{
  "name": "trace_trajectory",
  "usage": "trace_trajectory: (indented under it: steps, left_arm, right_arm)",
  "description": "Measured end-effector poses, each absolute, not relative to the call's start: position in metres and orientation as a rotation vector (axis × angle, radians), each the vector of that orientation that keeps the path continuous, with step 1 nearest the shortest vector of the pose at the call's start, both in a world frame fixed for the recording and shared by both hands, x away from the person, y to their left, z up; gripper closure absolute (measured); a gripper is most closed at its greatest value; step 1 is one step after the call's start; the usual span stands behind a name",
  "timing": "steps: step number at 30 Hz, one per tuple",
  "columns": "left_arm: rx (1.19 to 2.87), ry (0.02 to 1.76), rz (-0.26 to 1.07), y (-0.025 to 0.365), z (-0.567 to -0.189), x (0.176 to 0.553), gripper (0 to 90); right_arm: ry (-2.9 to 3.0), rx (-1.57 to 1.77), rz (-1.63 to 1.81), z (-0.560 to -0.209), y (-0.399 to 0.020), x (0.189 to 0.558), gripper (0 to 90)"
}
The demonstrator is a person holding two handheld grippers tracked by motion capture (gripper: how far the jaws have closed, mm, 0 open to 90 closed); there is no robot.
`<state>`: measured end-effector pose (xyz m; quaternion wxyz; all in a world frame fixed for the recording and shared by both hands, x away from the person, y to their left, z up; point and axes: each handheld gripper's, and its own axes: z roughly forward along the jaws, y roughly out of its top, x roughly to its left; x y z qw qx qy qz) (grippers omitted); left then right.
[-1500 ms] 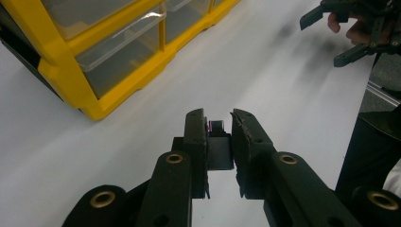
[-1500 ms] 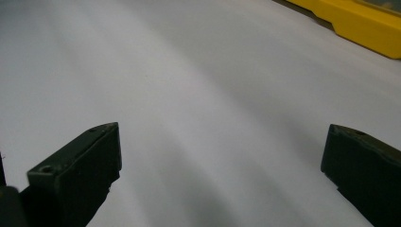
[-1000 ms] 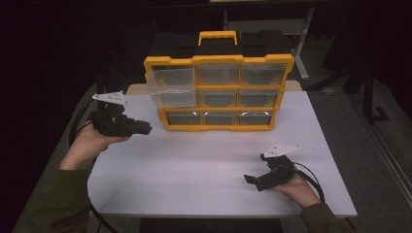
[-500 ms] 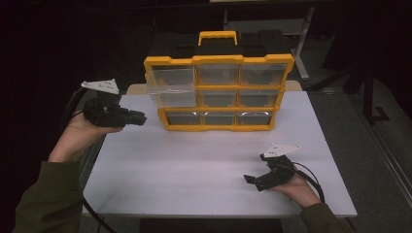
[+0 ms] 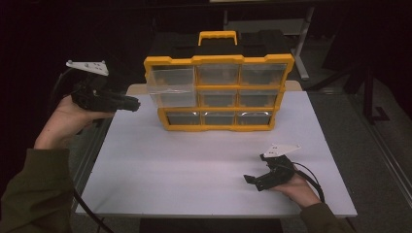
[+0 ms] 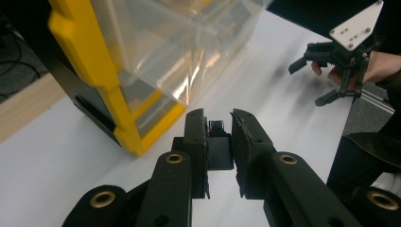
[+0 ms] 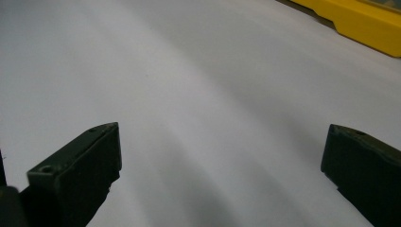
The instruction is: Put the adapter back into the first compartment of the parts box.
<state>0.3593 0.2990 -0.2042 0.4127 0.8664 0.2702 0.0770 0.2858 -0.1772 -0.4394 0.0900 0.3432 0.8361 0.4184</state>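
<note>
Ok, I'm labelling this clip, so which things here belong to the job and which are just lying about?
Part of the job:
- yellow organizer
- its top-left clear drawer, sticking out
- left gripper, fingers shut, beside that drawer

Just around:
- right gripper, open, resting on the white table
- wooden board behind the organizer

Lab or workshop bench: plain white table [image 5: 194,170] in dark room, yellow parts organizer with clear drawers [image 5: 218,92], metal stand legs [image 5: 303,43] behind, cables on floor.
</note>
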Motion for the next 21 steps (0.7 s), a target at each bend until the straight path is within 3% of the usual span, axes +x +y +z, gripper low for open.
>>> trace_trajectory:
  steps: [21]
  left_arm:
    - [2.160,0.581,0.238,0.263,-0.152,0.385,76.5]
  right_arm:
    - [2.497,1.022,1.253,-0.443,-0.179,0.288,0.0]
